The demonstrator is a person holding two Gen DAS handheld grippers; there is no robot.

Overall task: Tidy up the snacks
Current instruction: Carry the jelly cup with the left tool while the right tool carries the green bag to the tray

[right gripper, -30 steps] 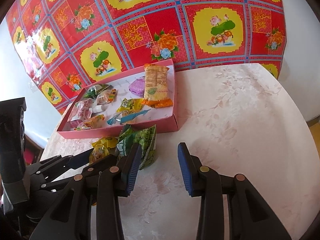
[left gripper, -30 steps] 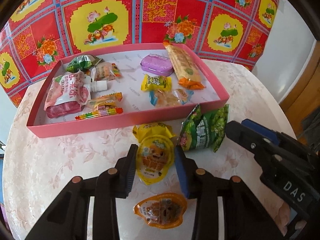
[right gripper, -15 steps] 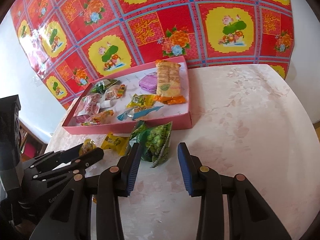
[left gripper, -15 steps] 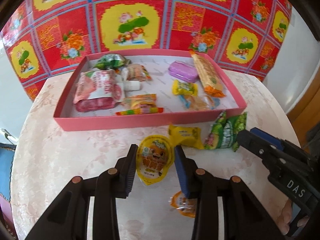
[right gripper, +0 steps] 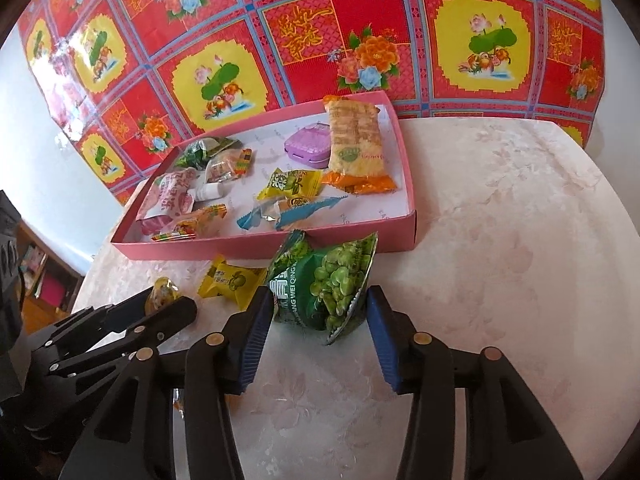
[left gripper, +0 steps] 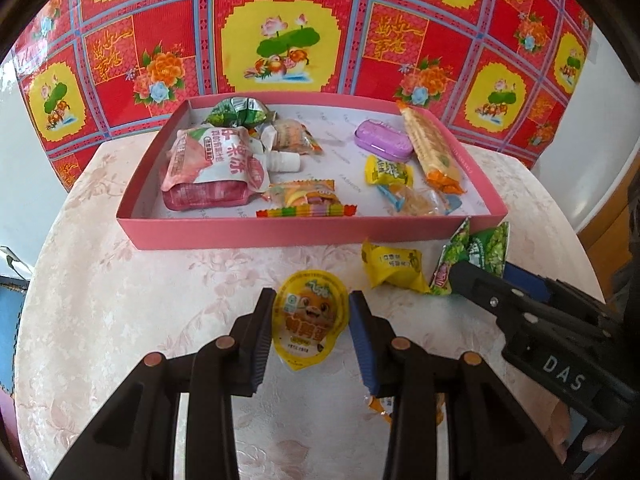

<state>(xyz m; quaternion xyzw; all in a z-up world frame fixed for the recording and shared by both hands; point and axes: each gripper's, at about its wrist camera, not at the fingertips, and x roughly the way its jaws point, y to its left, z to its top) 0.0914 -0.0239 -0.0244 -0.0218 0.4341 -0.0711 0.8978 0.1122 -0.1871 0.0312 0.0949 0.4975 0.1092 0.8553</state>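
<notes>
**Ana:** Two snacks are lined up, one per hand. The left gripper (left gripper: 310,322) has the orange jelly cup (left gripper: 309,320) between its jaws, both blue pads right against its rim, so I read that as a pinch across the cup's width.

**Ben:** And the right gripper (right gripper: 320,312)?

**Ana:** Its jaws are opening, spread around the near end of the green pea bag (right gripper: 326,284). The bag lies on the table (right gripper: 500,240) between the pads; the left pad is close to its edge, the right pad stands clear. Nothing is squeezed yet.

**Ben:** How will the bag handle?

**Ana:** Light and puffy, I'd guess, with slick foil that crumples. Closing across the body near the sealed bottom edge should bite better than on the air-filled middle, which could squirt out.

**Ben:** The cup?

**Ana:** Stiffer at the rim, soft at the film lid. Holding rim to rim looks sound, provided the squeeze stays gentle.

**Ben:** Where do they go?

**Ana:** Probably the pink box (left gripper: 304,236), straight ahead of both sets of jaws, already holding several packets. A yellow candy (left gripper: 394,266) lies just left of the pea bag, beyond the left gripper's right jaw.
</notes>
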